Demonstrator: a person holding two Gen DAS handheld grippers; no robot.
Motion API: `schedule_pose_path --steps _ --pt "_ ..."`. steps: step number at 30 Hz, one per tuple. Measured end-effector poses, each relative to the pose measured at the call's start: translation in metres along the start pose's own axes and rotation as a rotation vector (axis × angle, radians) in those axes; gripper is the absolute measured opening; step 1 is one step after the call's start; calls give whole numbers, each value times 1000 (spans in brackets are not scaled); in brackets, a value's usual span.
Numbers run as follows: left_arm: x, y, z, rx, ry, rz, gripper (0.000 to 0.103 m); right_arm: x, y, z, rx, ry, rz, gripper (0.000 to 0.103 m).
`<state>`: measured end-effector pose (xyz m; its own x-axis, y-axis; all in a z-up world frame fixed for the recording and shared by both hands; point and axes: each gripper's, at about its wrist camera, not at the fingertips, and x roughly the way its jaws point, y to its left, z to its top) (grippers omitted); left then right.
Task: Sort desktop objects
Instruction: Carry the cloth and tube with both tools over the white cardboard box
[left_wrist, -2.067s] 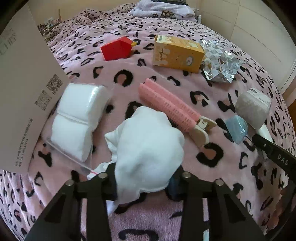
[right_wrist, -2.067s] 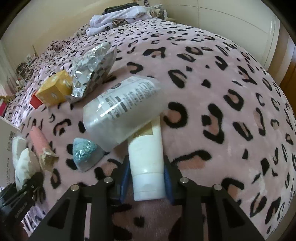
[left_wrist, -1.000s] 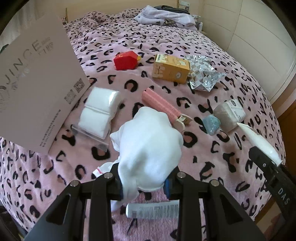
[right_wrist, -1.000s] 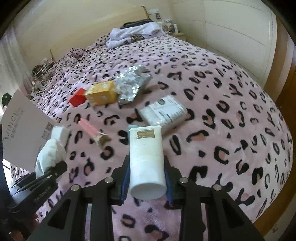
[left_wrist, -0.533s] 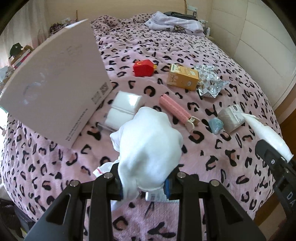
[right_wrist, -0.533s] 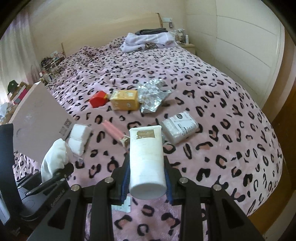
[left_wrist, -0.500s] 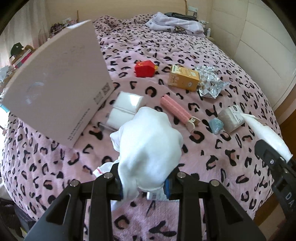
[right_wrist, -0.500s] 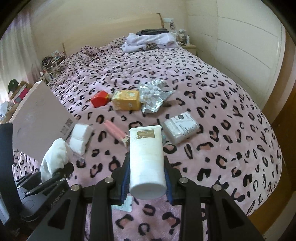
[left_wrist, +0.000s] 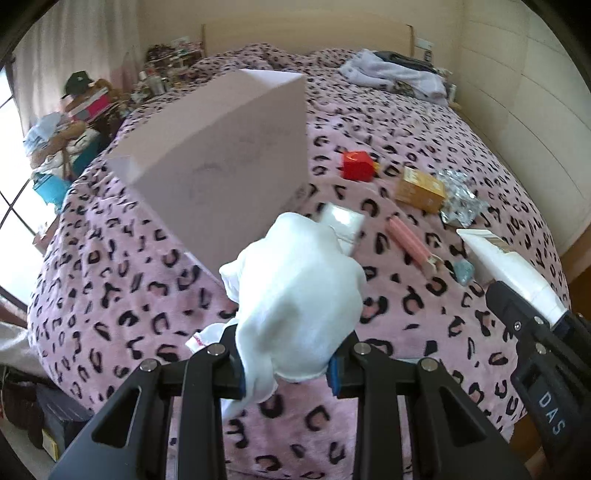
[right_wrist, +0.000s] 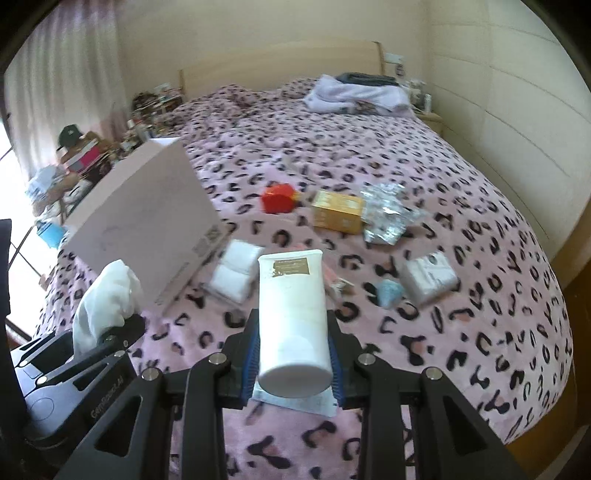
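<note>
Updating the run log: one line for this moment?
left hand-held gripper: shut on white cloth | right hand-held gripper: shut on white tube | both above bed

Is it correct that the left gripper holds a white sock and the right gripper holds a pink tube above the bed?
Not quite. The right gripper holds a white tube, not pink, as the right wrist view shows. The left gripper does hold the white sock.

The large pink box (right_wrist: 147, 218) is standing tilted on the bed's left half, blocking passage there. The red box (right_wrist: 277, 198), yellow carton (right_wrist: 338, 213), foil bag (right_wrist: 386, 214) and white packets (right_wrist: 236, 269) are crowding the middle. The bedspread (right_wrist: 491, 332) along the right edge is lying open.
</note>
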<state>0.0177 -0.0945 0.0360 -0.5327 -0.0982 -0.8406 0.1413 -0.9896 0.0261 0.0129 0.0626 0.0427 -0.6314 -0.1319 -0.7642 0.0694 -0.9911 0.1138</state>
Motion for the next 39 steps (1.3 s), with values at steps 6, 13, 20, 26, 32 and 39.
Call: schedule_pose_path --steps 6,13,20,26,32,39 --pt "-7 26 0 -38 3 15 31 -2 32 4 -50 9 36 32" --pt "-20 52 10 -71 -10 23 31 -1 60 16 -83 25 87 32" --pt "-36 76 41 -102 -43 43 31 -6 93 49 -131 9 133 32" --pt "-41 98 74 -138 -42 57 32 -3 123 81 -171 20 161 32" --pt "-41 118 105 -155 -56 72 32 7 146 112 -206 25 167 32" --pt "-23 137 133 -181 -44 54 32 24 165 141 -236 38 178 32"
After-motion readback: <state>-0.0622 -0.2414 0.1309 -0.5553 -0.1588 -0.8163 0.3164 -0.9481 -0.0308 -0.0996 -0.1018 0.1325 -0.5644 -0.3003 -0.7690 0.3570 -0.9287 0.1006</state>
